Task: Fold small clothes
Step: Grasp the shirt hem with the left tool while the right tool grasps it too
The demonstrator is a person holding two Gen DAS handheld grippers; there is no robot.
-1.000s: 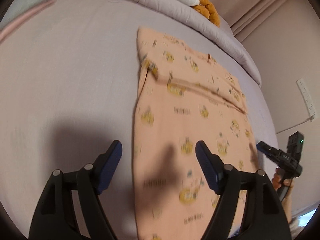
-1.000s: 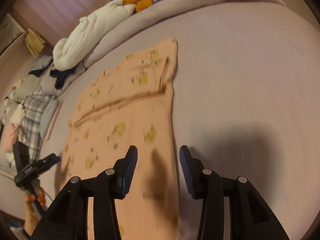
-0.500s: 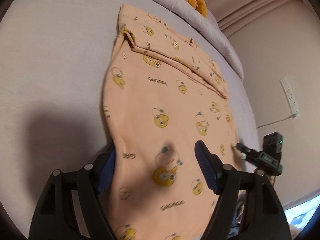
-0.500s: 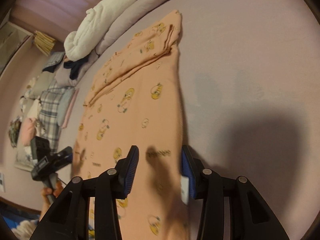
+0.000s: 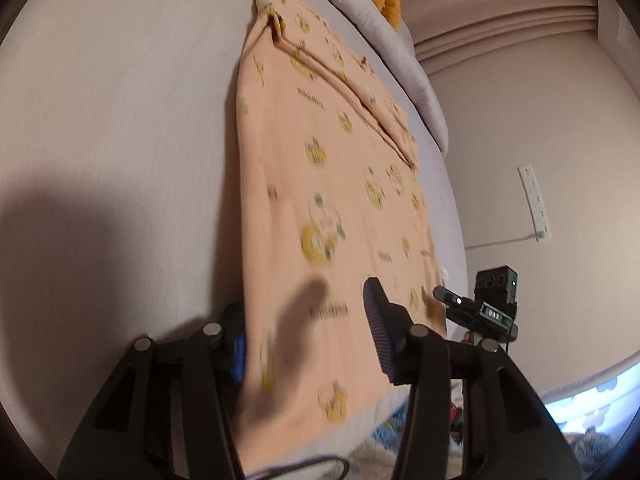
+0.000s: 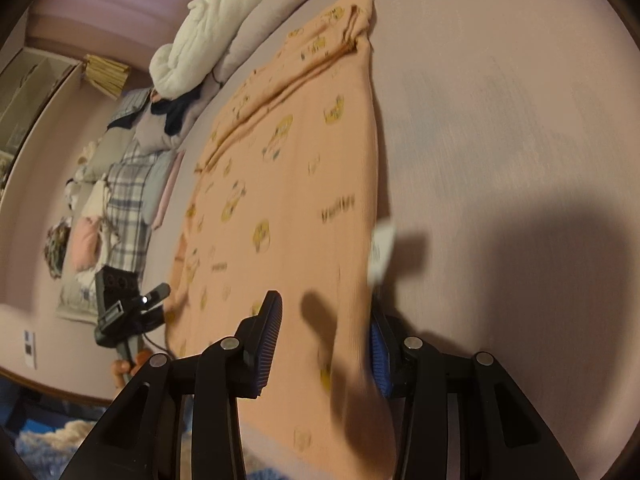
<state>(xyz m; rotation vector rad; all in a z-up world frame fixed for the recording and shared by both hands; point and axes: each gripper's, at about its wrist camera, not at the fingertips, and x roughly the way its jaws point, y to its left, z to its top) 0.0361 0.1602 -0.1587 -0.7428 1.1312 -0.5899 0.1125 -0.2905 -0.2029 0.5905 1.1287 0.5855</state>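
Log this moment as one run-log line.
step: grasp near hem | left gripper: open, straddling garment corner | right gripper: open, straddling opposite corner | bed: garment flat

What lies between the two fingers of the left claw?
In the left wrist view, the near edge of the peach garment lies between the fingers of the left claw, covering part of the left finger.

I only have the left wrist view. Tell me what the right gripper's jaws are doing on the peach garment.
Observer: The right gripper is open, straddling the side edge of the peach garment; nothing is clamped.
Operator: Report which finger is on top.
Observer: The inner finger lies over the fabric; the outer pad sits partly hidden behind the edge.
Operator: Name what lies beyond the left gripper.
Observer: A plaid garment in a pile of laundry, past the left gripper.
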